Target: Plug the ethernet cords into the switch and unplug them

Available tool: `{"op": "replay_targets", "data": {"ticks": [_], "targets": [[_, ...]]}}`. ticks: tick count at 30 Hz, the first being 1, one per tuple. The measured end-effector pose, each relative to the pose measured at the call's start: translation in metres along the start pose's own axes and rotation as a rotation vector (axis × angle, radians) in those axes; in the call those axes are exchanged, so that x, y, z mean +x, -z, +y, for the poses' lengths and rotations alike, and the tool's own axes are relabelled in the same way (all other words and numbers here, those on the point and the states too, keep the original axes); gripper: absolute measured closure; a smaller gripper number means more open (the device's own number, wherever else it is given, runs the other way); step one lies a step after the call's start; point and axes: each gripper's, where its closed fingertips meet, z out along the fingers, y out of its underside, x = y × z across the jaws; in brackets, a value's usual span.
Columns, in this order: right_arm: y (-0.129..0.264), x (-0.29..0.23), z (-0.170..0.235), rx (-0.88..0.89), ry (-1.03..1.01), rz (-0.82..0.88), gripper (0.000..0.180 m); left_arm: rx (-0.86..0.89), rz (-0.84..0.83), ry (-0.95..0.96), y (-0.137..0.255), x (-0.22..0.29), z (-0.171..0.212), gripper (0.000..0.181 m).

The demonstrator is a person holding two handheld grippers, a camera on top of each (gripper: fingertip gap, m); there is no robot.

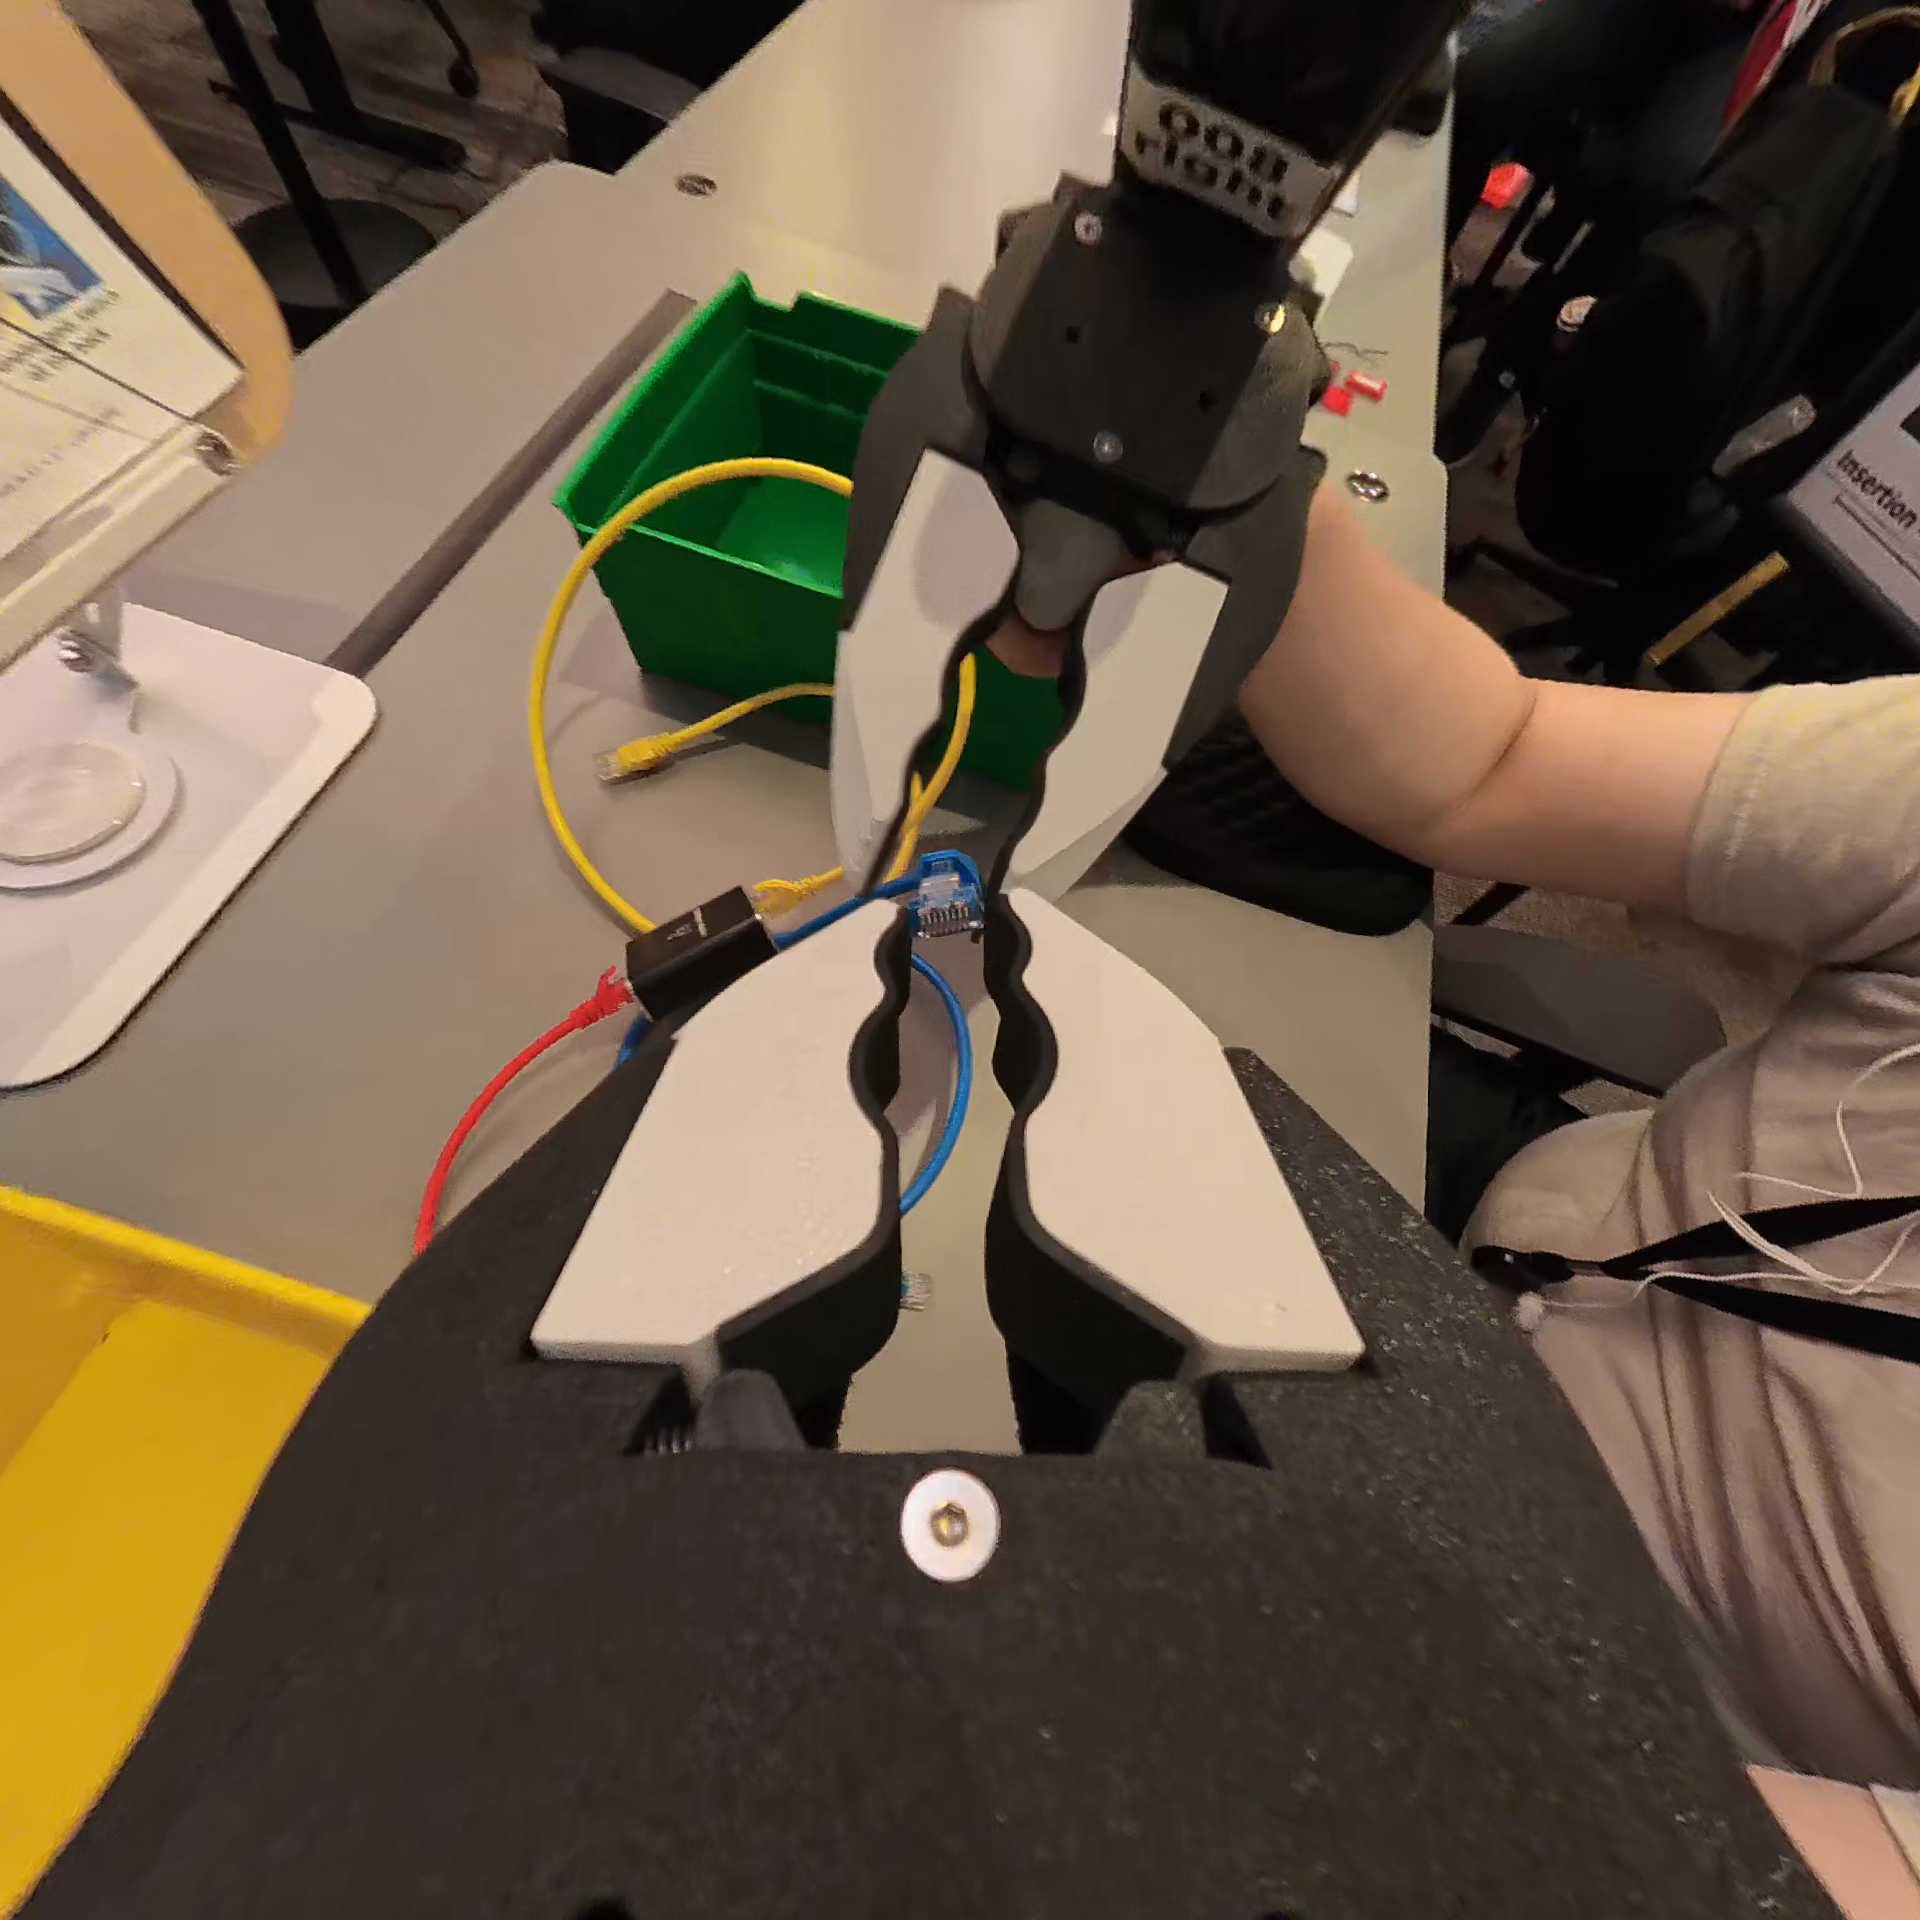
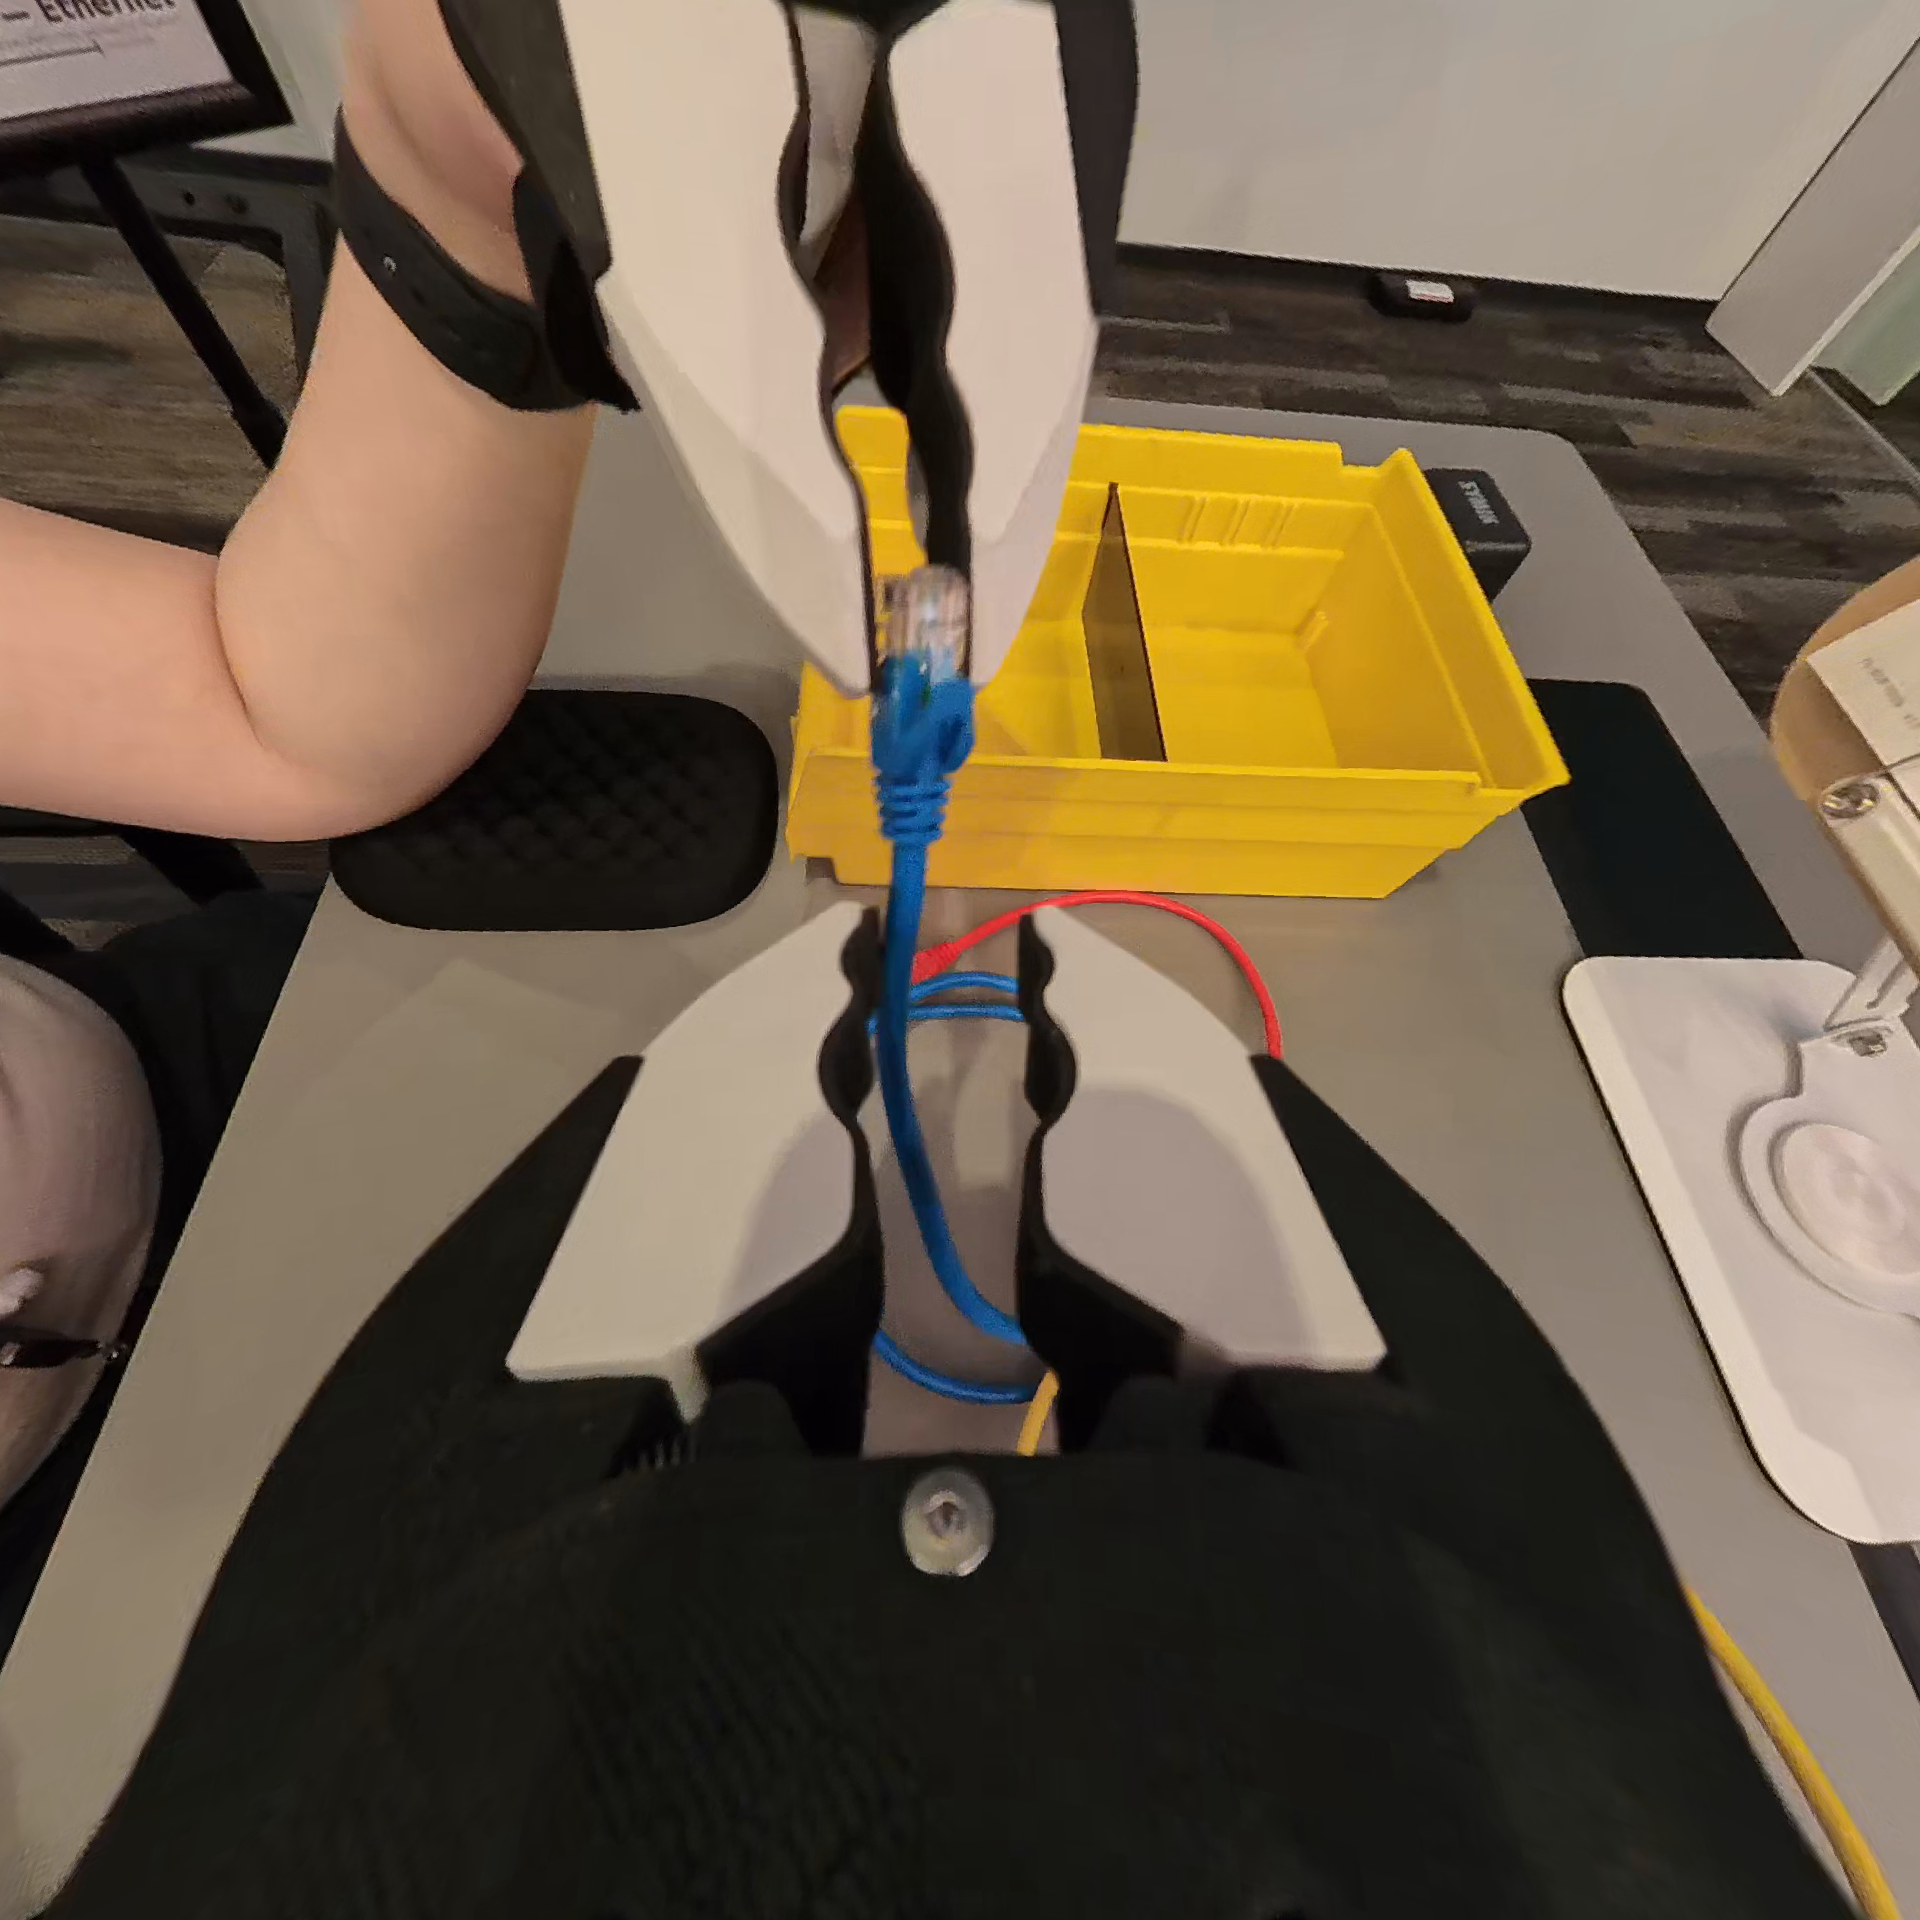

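Note:
My left gripper (image 1: 943,916) is shut on the clear plug of the blue ethernet cord (image 1: 943,900) and holds it above the grey table; from the right wrist view the plug (image 2: 925,623) sits between its white fingertips. My right gripper (image 2: 945,923) is open, facing the left one tip to tip, and the blue cord (image 2: 896,1091) hangs down between its fingers without being pinched. The small black switch (image 1: 698,951) lies on the table just left of my left fingers. A yellow cord's plug (image 1: 781,896) is at its far end and a red cord (image 1: 488,1091) at its near end.
The yellow cord's other plug (image 1: 636,756) lies loose by a green bin (image 1: 727,582). A yellow bin (image 2: 1247,790) stands at the table's other end. A white stand base (image 1: 208,831) is at the side. A person's arm (image 1: 1455,748) rests over a black pad (image 2: 561,810). Some 4 cm of space lies between my two pairs of fingers.

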Motion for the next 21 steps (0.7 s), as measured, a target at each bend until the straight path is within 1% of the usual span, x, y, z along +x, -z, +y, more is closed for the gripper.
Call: {"op": "replay_targets", "data": {"ticks": [1,2,4,5,6,7,8,10,13,15,19,21], "targets": [[-0.002,-0.003,0.0,0.006,0.01,-0.019,0.166,0.007,-0.024,-0.003,0.003,-0.004,0.0,0.168],[-0.003,-0.005,-0.002,0.017,0.019,-0.03,0.172,0.015,-0.035,-0.01,0.006,-0.006,0.0,0.167],[-0.002,-0.002,-0.005,0.012,0.063,0.017,0.173,0.043,-0.038,0.001,0.008,-0.007,-0.002,0.167],[-0.001,0.001,-0.005,-0.005,0.121,0.064,0.173,0.046,-0.028,0.03,0.008,-0.007,-0.001,0.158],[0.0,0.006,-0.004,-0.037,0.201,0.137,0.172,0.041,0.005,0.064,0.008,-0.004,0.001,0.145],[0.0,0.011,-0.003,-0.07,0.272,0.21,0.172,0.039,0.036,0.099,0.008,-0.002,0.003,0.136],[0.0,0.015,-0.002,-0.098,0.322,0.262,0.173,0.05,0.048,0.129,0.008,-0.004,0.002,0.135],[-0.003,0.015,-0.005,-0.108,0.368,0.305,0.172,0.068,0.043,0.163,0.008,-0.01,0.001,0.141],[-0.008,0.016,-0.003,-0.127,0.391,0.32,0.172,0.045,0.042,0.192,0.005,-0.016,0.006,0.144],[-0.008,0.02,-0.001,-0.14,0.411,0.344,0.172,0.035,0.029,0.222,0.003,-0.022,0.01,0.149],[-0.01,0.02,-0.001,-0.14,0.422,0.347,0.173,0.043,0.061,0.287,0.001,-0.028,0.012,0.167],[-0.01,0.023,0.001,-0.154,0.435,0.366,0.172,0.043,0.077,0.301,-0.001,-0.03,0.014,0.167]]}}
